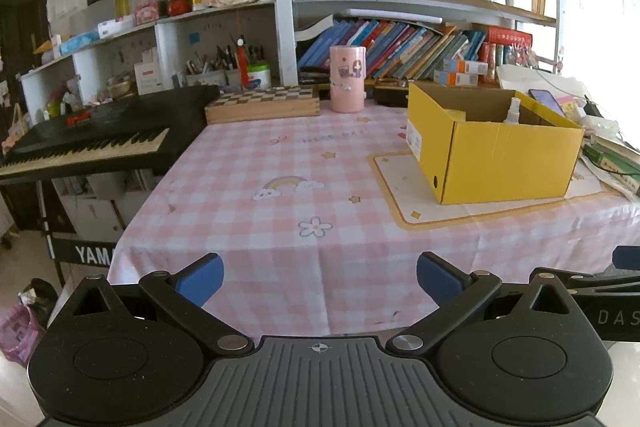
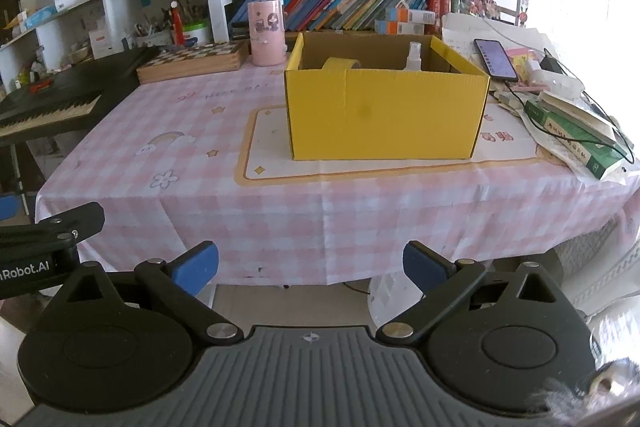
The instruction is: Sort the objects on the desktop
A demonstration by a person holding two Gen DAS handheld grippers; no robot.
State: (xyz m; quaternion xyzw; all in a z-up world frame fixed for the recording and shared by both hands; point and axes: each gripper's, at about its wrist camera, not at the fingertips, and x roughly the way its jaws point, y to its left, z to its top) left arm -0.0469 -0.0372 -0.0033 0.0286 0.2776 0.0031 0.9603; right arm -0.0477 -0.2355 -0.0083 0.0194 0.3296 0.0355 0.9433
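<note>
The yellow box sits on the printed mat at the far right half of the bench, and it already holds a small spray bottle standing upright toward its back wall and a roll of tape on edge at its left. From the right wrist view the box lies at about twelve o'clock; from the left wrist view it is off at one to two o'clock.

My left gripper and right gripper both hang back at the near edge of the bench, fingers spread wide, nothing between them. They are side by side — each camera catches the other's arm at its margin.

My reading is that the sorting is near its end, or between picks: the checked cloth in front of the box is bare. What remains loose sits at the back and sides — a pink cup at eleven o'clock just beside a wooden chessboard case, and at two o'clock a phone on a heap of papers and books.

If more is to go in, the next move calls for a long reach across the bench; the cup is tall and would want a grip low on its body to stay upright. Whether those things belong to the task I cannot tell.
</note>
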